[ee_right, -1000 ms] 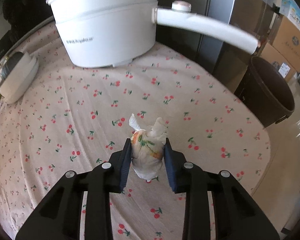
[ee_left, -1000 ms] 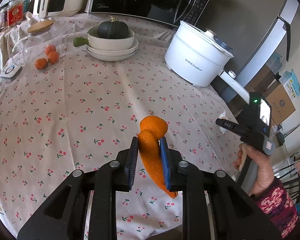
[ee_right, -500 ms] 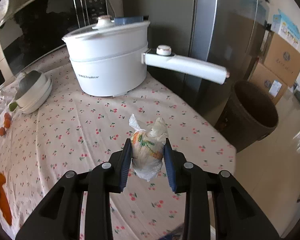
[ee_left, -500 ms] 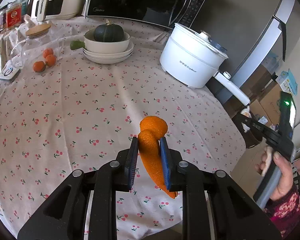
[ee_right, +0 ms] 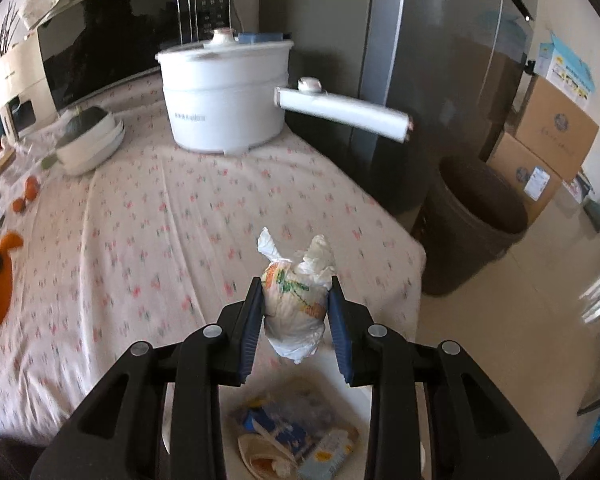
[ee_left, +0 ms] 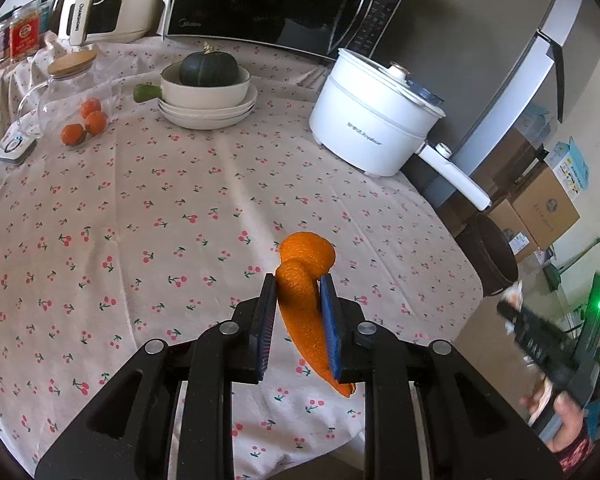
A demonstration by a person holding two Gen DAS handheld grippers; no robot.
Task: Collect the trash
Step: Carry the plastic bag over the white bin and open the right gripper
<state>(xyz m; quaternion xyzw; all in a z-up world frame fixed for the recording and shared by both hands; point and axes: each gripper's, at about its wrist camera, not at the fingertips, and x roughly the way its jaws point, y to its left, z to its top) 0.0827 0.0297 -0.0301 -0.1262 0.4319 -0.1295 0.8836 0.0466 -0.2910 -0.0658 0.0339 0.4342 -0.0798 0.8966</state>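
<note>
- Right tool pinched the crumpled wrapper, held off the table at its corner.
- Bin stood on the floor ahead and to the right of it, mouth up; my right hand was nearer.
- Left tool pinched the orange peel above the table, its long axis dangling.
- Blurred litter below the right tool; I couldn't identify it.

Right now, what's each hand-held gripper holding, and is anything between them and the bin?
Left hand-held gripper shut on orange peel. Right hand-held gripper shut on crumpled wrapper, past the table edge. Bin on floor ahead-right, nothing between.
</note>
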